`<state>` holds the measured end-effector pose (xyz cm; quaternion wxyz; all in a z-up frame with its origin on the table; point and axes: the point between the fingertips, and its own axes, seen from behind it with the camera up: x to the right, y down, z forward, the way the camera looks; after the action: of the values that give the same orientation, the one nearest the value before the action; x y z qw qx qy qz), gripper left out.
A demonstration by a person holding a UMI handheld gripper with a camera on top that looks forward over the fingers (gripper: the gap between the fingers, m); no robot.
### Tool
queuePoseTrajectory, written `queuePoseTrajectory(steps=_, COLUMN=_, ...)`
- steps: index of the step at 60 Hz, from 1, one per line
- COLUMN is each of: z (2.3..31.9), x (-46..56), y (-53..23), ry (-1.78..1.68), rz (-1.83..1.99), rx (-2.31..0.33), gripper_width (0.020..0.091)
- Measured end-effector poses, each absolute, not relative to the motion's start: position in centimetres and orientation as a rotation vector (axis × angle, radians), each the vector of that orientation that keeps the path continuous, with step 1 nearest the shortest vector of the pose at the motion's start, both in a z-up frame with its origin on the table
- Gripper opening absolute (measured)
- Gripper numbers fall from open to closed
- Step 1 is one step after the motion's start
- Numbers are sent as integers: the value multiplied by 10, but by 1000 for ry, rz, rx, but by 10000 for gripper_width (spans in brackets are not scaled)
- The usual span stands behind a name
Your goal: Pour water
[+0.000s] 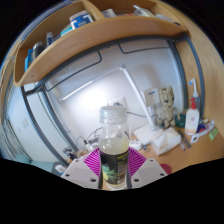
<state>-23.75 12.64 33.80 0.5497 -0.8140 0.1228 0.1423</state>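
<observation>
Gripper view, tilted: gripper (114,168) clamped on one bottle (113,143), both magenta pads (93,163) pressed against its sides. One bottle only, clear, upright between the two fingers, capped white, pale yellowish liquid low inside, label at the base. Beyond, one wooden shelf (100,35) slanting overhead, books or boxes on top, too small to count. Behind the bottle, white wall (90,90). Off to the right, cluttered desk (180,135), items not countable.
</observation>
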Motion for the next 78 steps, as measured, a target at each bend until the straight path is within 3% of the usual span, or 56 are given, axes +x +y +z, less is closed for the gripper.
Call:
queuePoseTrajectory(steps=3, z=346, x=-211, y=126, ry=215, rz=228, rx=-1901, gripper_width=319)
queuePoseTrajectory(steps=8, z=326, x=-171, y=130, ry=164, rz=93, rx=-1885, gripper_width=320)
queuePoseTrajectory(steps=22, z=240, x=-109, y=151, ry=157, rz=-35, rx=-1914, gripper_width=329)
queuePoseTrajectory(steps=40, z=175, x=-102, y=157, ry=159, rz=-22, rx=-1911, gripper_width=347)
queuePoseTrajectory(steps=56, z=174, x=-109, y=154, ry=92, rz=-75, rx=-1898, gripper_width=434)
queuePoseTrajectory(steps=61, z=160, x=-112, y=149, ry=70, rz=-91, rx=-1974, gripper_width=581)
queuePoseTrajectory(steps=64, z=156, x=-117, y=141, ry=64, rz=-91, rx=-1995, gripper_width=613)
queuePoseTrajectory(steps=78, z=166, x=-124, y=60, ry=48, rz=-133, rx=-2093, gripper_width=620)
